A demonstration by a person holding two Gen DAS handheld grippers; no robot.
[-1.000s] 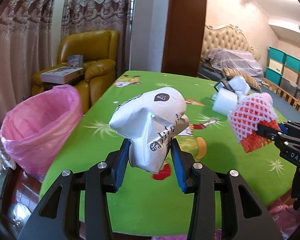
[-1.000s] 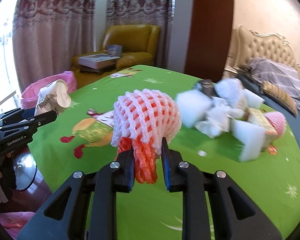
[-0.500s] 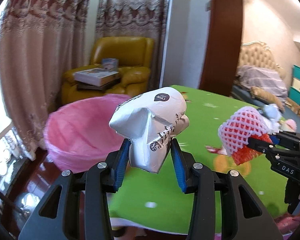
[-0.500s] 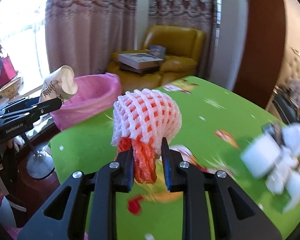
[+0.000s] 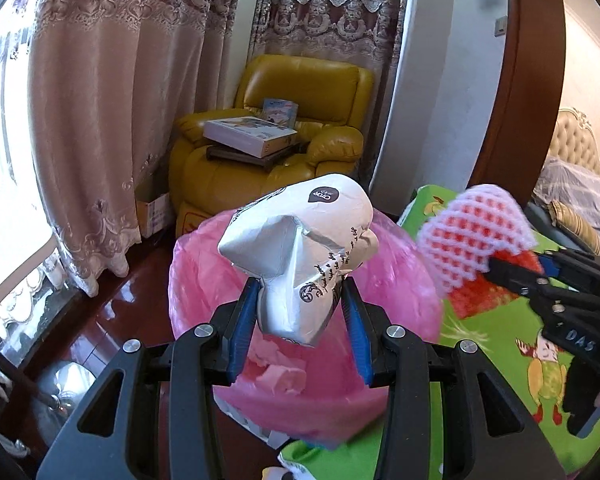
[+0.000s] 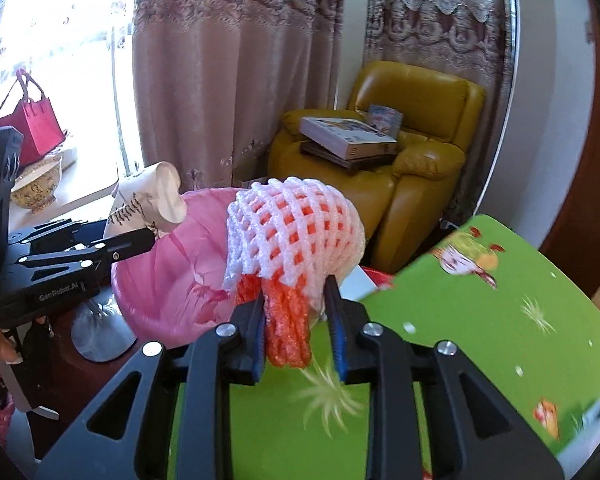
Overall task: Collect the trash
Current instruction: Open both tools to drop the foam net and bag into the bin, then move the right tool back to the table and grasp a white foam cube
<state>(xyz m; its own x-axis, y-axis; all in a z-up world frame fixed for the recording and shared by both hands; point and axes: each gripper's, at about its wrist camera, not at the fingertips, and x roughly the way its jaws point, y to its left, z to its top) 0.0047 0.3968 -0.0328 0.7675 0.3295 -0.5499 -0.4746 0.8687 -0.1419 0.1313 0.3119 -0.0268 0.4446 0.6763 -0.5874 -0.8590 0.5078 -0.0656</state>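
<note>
My left gripper (image 5: 300,300) is shut on a crumpled white paper bag (image 5: 300,248) with black print and holds it right above the pink-lined trash bin (image 5: 396,264). My right gripper (image 6: 296,300) is shut on a pink and orange foam fruit net (image 6: 292,232), held over the table corner beside the bin (image 6: 168,292). The right gripper and its net (image 5: 472,236) show at the right of the left wrist view. The left gripper with the bag (image 6: 148,204) shows at the left of the right wrist view. Some pink trash (image 5: 280,376) lies inside the bin.
The green cartoon tablecloth (image 6: 480,320) covers the table at right. A yellow leather armchair (image 5: 300,136) with a white box (image 5: 248,136) stands behind the bin. Curtains (image 5: 112,120) hang at left. A chrome round base (image 6: 100,324) stands on the dark floor beside the bin.
Both grippers have swung left from over the table to the pink bin, still holding the paper bag and the foam net. The foam pile on the table has left the views.
</note>
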